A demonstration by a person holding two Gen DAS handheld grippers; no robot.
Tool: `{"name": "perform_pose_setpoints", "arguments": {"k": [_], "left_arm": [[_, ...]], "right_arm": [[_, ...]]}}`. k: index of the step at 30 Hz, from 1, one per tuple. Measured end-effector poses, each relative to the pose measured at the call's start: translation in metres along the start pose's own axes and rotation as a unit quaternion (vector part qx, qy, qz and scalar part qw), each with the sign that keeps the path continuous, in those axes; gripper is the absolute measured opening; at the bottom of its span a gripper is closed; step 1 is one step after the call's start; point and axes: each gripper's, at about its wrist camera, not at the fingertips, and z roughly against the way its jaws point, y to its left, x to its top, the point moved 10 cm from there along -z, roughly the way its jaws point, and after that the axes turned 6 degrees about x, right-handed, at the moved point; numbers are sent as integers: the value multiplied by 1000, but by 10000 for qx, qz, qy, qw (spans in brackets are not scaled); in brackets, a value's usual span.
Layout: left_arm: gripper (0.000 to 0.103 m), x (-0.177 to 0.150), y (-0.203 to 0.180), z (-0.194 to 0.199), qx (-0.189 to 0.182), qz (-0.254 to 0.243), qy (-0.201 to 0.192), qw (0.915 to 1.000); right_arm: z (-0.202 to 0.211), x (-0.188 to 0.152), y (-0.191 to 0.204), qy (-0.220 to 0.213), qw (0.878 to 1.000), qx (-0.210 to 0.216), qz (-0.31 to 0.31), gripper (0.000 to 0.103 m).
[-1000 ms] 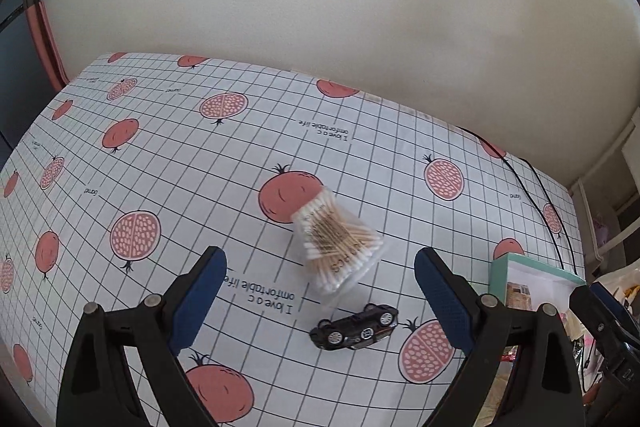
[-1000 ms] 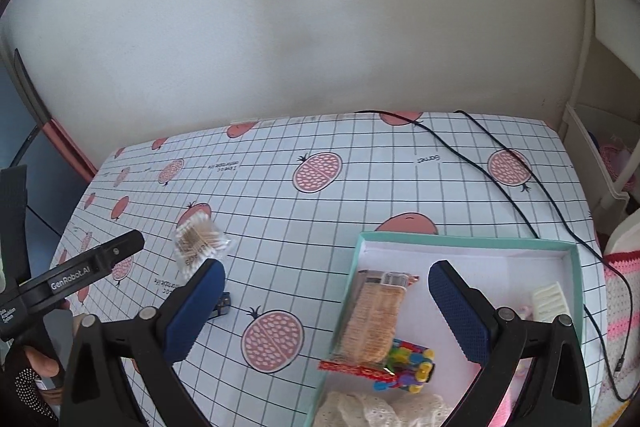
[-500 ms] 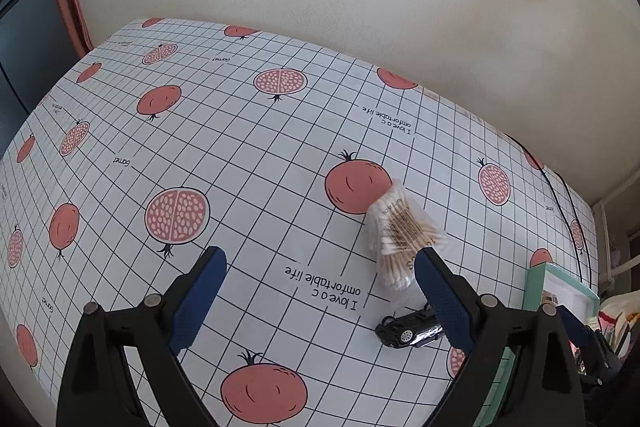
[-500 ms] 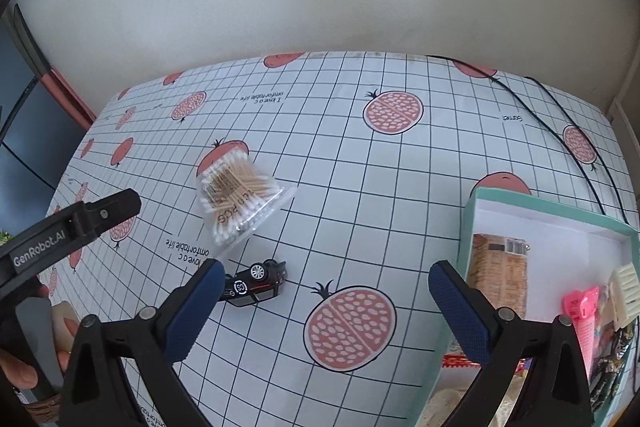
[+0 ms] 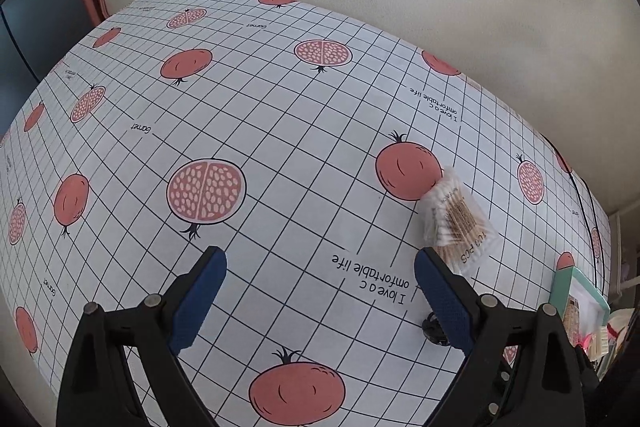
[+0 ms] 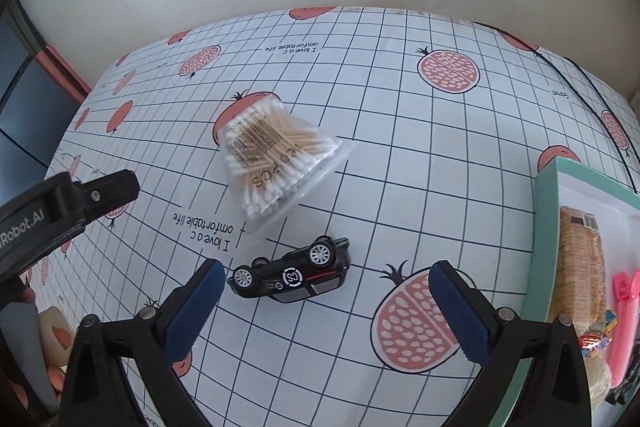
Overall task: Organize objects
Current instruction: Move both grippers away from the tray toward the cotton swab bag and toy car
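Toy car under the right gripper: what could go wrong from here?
1. The toy car lies on its side, wheels up, so it may roll or squirt out when the open right gripper closes.
2. The cotton swab bag sits just behind the car and could get nudged.
3. The open left gripper hangs close by; they might collide.

- the left hand-held gripper (image 5: pixel 316 301), black-framed with blue textured pads (image 5: pixel 198 301), has its jaws spread wide with nothing between them, hovering tilted down over the tabletop (image 5: pixel 280 131).
- the right hand-held gripper (image 6: pixel 330 311), of the same black frame and blue pads (image 6: pixel 460 315), is likewise spread wide and holds nothing.
- in the right wrist view the left hand-held gripper's black body shows at the left edge, with bare fingers (image 6: pixel 58 337) under it.
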Motion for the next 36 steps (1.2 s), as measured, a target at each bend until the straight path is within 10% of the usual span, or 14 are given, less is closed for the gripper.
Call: {"name": "perform_pose_setpoints", "arguments": {"k": [23, 36], "left_arm": [[95, -4, -3, -9, -229, -309, 126, 9992], [95, -7, -12, -7, -343, -545, 137, 9978]], "right_arm": [[-16, -10, -14, 221, 9993, -259, -177, 102], [9, -13, -41, 46, 9990, -19, -436, 80]]}}
